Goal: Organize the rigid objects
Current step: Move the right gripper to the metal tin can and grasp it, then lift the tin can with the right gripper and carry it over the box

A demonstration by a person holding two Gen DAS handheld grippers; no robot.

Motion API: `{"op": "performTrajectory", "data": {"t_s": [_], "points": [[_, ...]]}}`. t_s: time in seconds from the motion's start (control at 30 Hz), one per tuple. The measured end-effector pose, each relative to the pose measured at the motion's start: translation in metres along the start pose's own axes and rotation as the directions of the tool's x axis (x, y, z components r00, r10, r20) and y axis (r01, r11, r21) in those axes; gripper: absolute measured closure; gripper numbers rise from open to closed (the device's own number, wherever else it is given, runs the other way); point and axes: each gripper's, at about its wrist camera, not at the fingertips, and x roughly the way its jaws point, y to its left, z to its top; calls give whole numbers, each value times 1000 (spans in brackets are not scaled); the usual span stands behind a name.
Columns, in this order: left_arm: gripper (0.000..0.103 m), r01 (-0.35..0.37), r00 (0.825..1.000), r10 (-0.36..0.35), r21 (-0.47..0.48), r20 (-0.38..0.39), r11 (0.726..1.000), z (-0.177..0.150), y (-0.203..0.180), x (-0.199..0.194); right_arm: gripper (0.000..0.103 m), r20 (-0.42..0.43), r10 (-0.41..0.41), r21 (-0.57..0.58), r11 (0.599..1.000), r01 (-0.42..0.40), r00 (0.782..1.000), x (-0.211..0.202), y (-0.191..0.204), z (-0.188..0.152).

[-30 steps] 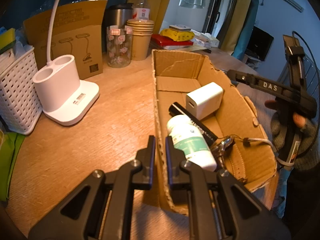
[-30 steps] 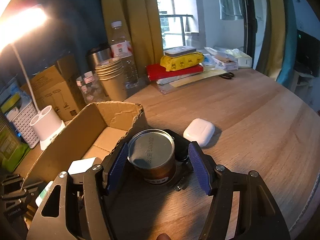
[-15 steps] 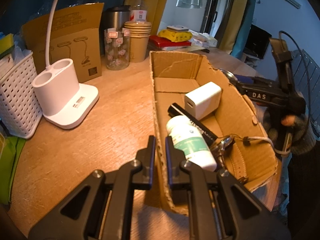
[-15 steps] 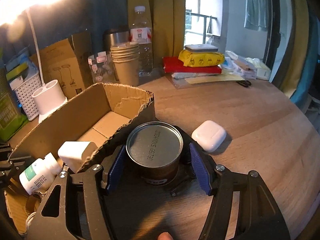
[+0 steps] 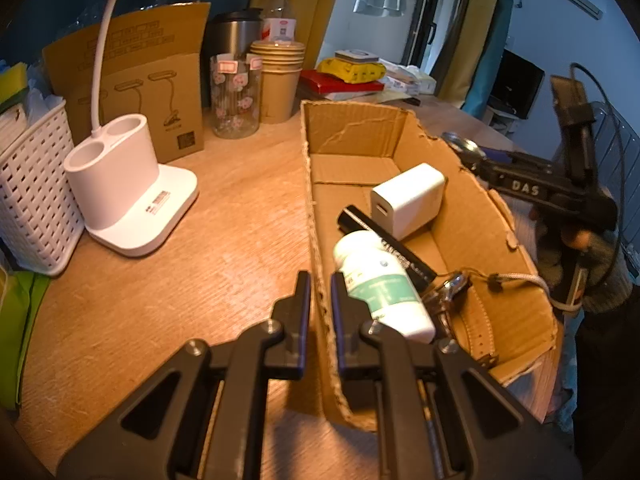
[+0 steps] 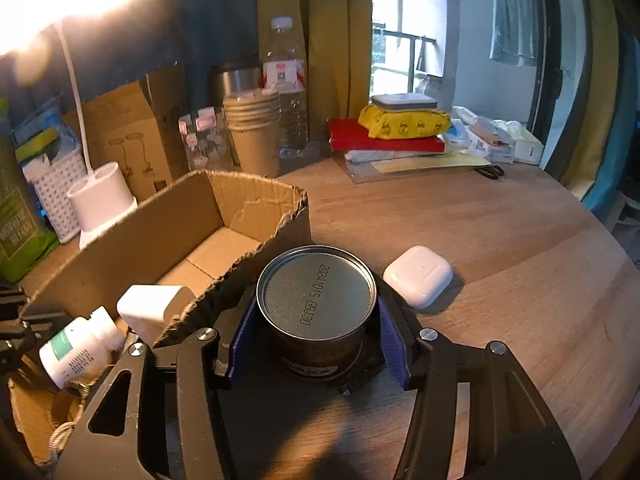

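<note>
Left view, left gripper (image 5: 320, 280): clamped on the near wall of the box (image 5: 316, 200).
Left view, box contents: charger (image 5: 408, 200), bottle (image 5: 384, 284), pen (image 5: 384, 240).
Right view, right gripper (image 6: 316, 320): jaws closing around the can (image 6: 316, 292), just right of the box.
Right view, case (image 6: 418, 276): right of the can.

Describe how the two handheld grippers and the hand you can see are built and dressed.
Both tools are black angular frames with triangular cut-outs and silver screws. The left gripper has slim black fingers with dark blue pads. The right gripper carries wider blue pads; from the left wrist view its side reads "DAS" in white letters and a black cable loops above it. The hand wears a grey knitted fingerless glove.
</note>
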Motion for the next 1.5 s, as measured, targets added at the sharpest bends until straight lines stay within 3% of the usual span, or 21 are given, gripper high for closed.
{"op": "performTrajectory", "data": {"t_s": [0.47,0.83,1.5], "points": [[93,-4,1000,4,0,12,1000,-2,2,-1,46,69,-60,15,998,59,996,-46,8,9],[93,-5,1000,5,0,13,1000,-2,1,-2,46,127,-28,23,999,26,991,-72,25,23],[93,-5,1000,5,1,13,1000,-2,1,-2,46,123,59,-59,997,-52,991,-47,66,51]]}}
